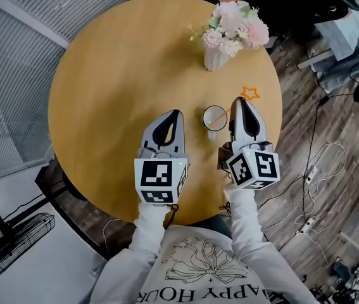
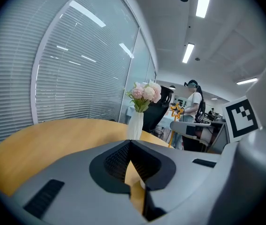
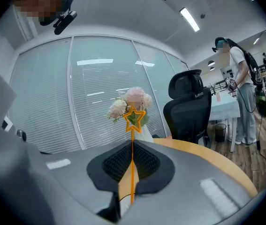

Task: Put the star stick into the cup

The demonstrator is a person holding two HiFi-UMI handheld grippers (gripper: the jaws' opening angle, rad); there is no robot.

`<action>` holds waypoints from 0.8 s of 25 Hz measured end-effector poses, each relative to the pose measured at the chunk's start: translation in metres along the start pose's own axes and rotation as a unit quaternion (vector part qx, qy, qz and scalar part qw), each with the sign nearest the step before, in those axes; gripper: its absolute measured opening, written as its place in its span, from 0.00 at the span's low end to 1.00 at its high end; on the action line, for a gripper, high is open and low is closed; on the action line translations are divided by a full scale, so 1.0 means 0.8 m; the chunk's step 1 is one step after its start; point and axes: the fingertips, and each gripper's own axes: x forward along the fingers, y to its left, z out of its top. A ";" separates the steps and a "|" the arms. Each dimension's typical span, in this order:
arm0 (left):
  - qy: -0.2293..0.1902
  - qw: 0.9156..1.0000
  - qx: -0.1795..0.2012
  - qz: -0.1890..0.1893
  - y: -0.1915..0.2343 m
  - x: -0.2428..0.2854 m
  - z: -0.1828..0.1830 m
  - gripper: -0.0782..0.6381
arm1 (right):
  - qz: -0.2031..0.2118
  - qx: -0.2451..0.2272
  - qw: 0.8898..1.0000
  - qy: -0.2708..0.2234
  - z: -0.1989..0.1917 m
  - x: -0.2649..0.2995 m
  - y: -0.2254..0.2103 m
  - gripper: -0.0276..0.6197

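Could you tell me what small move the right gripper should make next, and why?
Probably lower the right gripper a little toward the cup: its fingers are shut on the star stick, whose plain end seems to sit over the cup's mouth, not clearly inside.

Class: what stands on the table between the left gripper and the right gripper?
The cup stands there, close beside the right gripper; the head view shows it.
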 end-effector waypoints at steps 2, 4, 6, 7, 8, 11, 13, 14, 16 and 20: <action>0.006 1.000 0.000 -0.003 -0.003 0.003 -0.005 0.12 | -0.001 0.008 1.000 0.005 -0.010 0.002 -0.003 0.07; 0.013 1.000 0.000 -0.004 -0.004 0.007 -0.012 0.12 | -0.001 0.017 1.000 0.007 -0.018 0.005 -0.006 0.07; 0.017 1.000 0.001 -0.006 -0.005 0.012 -0.016 0.12 | 0.001 0.023 1.000 0.007 -0.024 0.009 -0.007 0.07; 0.017 1.000 0.001 -0.007 -0.005 0.014 -0.017 0.12 | 0.002 0.023 1.000 0.008 -0.027 0.011 -0.008 0.07; 0.018 1.000 0.001 -0.008 -0.004 0.016 -0.018 0.12 | 0.002 0.023 1.000 0.010 -0.030 0.013 -0.008 0.07; 0.020 1.000 0.002 -0.009 -0.003 0.019 -0.021 0.12 | 0.000 0.024 1.000 0.013 -0.037 0.016 -0.011 0.07; 0.019 1.000 0.003 -0.009 -0.004 0.021 -0.021 0.12 | -0.004 0.025 1.000 0.014 -0.040 0.017 -0.014 0.07; 0.019 1.000 0.003 -0.010 -0.004 0.022 -0.021 0.12 | -0.006 0.026 1.000 0.015 -0.042 0.017 -0.015 0.07; 0.022 1.000 0.001 -0.010 -0.004 0.022 -0.024 0.12 | -0.010 0.027 0.999 0.018 -0.046 0.016 -0.019 0.07; 0.026 1.000 0.001 -0.015 -0.009 0.023 -0.028 0.12 | -0.015 0.028 0.999 0.024 -0.054 0.014 -0.024 0.07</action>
